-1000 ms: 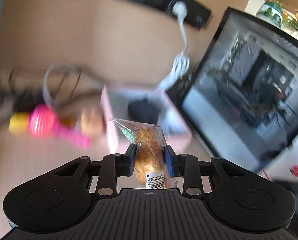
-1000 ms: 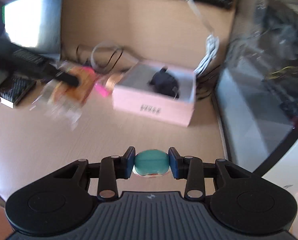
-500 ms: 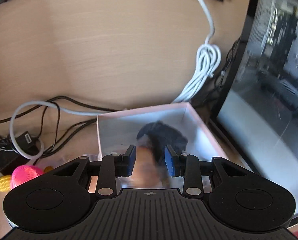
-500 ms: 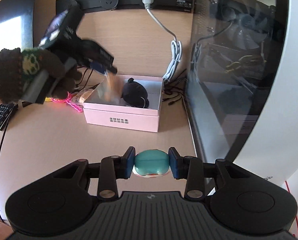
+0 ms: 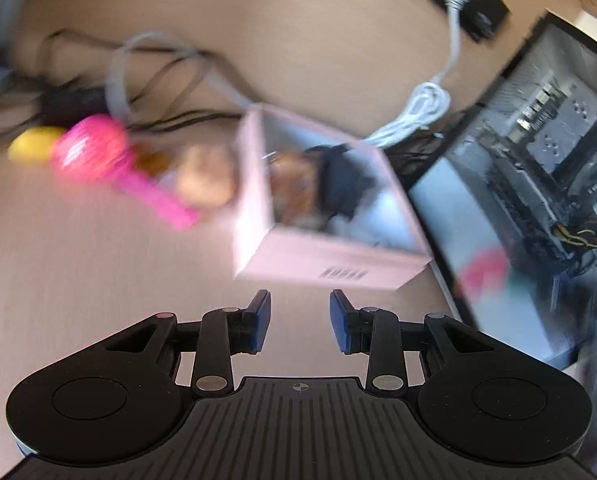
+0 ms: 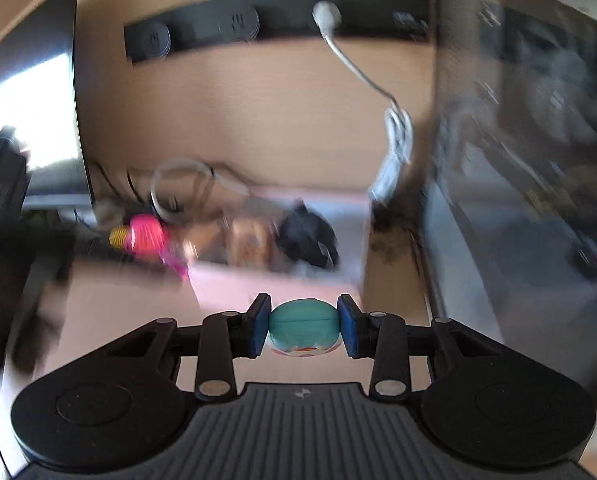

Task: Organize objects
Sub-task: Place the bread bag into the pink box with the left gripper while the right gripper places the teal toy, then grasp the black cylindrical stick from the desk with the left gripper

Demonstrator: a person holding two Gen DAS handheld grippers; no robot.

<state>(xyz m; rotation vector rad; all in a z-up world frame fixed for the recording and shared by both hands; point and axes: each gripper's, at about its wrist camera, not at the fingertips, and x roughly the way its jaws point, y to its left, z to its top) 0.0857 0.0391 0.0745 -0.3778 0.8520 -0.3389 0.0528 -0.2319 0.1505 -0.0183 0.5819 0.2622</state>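
Observation:
A pink box [image 5: 330,268] stands on the wooden desk. Inside it lie a wrapped bread bun [image 5: 298,188] and a black object [image 5: 342,180]. My left gripper [image 5: 299,322] is open and empty, just in front of the box. In the right wrist view my right gripper [image 6: 303,326] is shut on a teal rounded case [image 6: 303,322], held close before the same box [image 6: 274,276], where the bun [image 6: 250,244] and the black object [image 6: 306,236] show blurred.
A pink and yellow toy [image 5: 98,152] and a tan round item [image 5: 206,180] lie left of the box, among cables [image 5: 154,64]. A glass-sided computer case [image 5: 538,184] stands right. A white cord [image 5: 422,108] hangs from a black power strip [image 6: 274,24].
My left gripper has let go of the wrapped bun into the pink box, opened, and pulled back. My right gripper has moved closer to the box with the teal case.

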